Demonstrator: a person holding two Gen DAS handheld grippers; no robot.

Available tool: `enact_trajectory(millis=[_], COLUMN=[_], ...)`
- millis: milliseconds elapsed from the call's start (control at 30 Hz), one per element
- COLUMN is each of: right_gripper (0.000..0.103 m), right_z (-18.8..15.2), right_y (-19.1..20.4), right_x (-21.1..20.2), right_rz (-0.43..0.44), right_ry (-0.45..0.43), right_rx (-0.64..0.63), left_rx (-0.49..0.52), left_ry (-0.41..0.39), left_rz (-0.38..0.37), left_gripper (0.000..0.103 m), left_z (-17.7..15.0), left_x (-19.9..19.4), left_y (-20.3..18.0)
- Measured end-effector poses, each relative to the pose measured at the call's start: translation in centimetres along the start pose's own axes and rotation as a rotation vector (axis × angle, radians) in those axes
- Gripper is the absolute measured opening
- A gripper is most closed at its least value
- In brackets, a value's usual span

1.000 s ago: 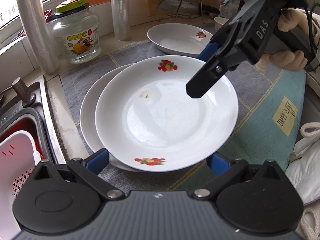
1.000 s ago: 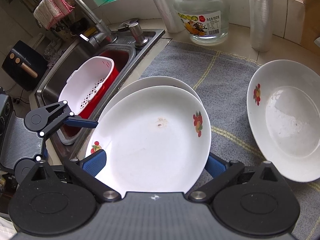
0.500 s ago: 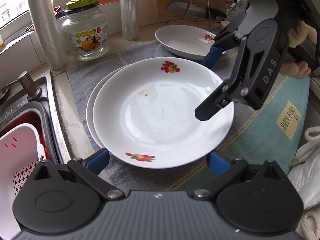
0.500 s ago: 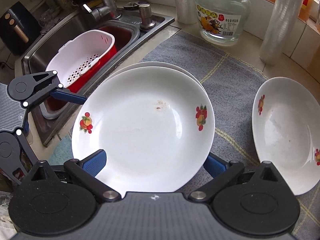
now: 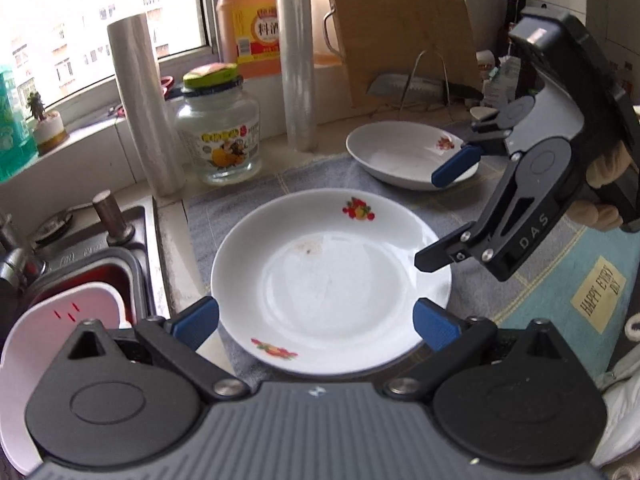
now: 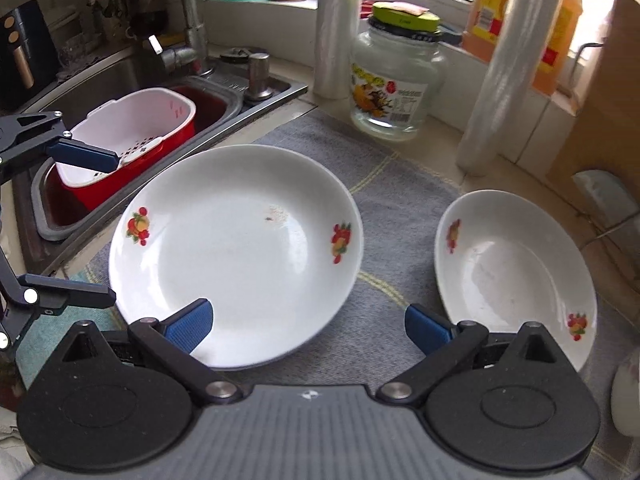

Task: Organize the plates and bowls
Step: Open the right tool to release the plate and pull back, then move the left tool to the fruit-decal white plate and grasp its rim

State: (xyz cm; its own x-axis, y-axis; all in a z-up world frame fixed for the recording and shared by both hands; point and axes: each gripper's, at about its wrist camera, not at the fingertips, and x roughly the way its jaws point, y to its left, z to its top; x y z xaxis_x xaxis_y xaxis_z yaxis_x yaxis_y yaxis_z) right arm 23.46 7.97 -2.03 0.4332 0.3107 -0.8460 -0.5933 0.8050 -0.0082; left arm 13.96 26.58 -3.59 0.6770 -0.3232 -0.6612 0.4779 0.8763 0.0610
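Note:
A white plate with fruit prints (image 5: 332, 284) lies on the grey mat (image 5: 256, 188), stacked flush on a second plate that is nearly hidden; it also shows in the right wrist view (image 6: 236, 252). A second white dish (image 5: 404, 156) lies apart at the back right, also in the right wrist view (image 6: 516, 272). My left gripper (image 5: 316, 322) is open and empty at the stack's near edge. My right gripper (image 6: 308, 326) is open and empty, above the mat between the stack and the single dish; it shows in the left wrist view (image 5: 444, 216).
A sink with a white and red colander basket (image 6: 132, 136) lies left of the mat. A glass jar (image 5: 218, 128), two film rolls (image 5: 144, 108), an oil jug (image 5: 250, 32) and a cutting board (image 5: 404, 36) stand along the back. A blue mat (image 5: 568, 292) lies right.
The top plate has slid over the lower one, which no longer sticks out. Both grippers have pulled back and lifted; the right one has shifted toward the single dish.

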Motion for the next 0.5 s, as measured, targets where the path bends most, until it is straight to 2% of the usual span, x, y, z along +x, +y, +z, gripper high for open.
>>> enact_trajectory(millis=[100,267,500], right_gripper=[0.103,0.103,0.103], right_z=[-0.9,-3.5,-7.3], right_y=[-1.7,-5.4,-9.9], right_x=[-1.5,-2.9,-3.7], right_rz=[-0.056,-0.156,-0.174], right_ry=[-0.051,-0.08,-0.109], right_rx=[0.043,0.092,0.111], left_rx=[-0.014,-0.044,-0.095], left_ry=[-0.053,-0.074,-0.052], left_rz=[0.006,0.024,0.06], left_gripper=[0.102,0.102,0.102], left_z=[1.6,4.1,7.2], left_x=[0.4,1.9,4.0], left_y=[-1.3,-3.4,-7.1])
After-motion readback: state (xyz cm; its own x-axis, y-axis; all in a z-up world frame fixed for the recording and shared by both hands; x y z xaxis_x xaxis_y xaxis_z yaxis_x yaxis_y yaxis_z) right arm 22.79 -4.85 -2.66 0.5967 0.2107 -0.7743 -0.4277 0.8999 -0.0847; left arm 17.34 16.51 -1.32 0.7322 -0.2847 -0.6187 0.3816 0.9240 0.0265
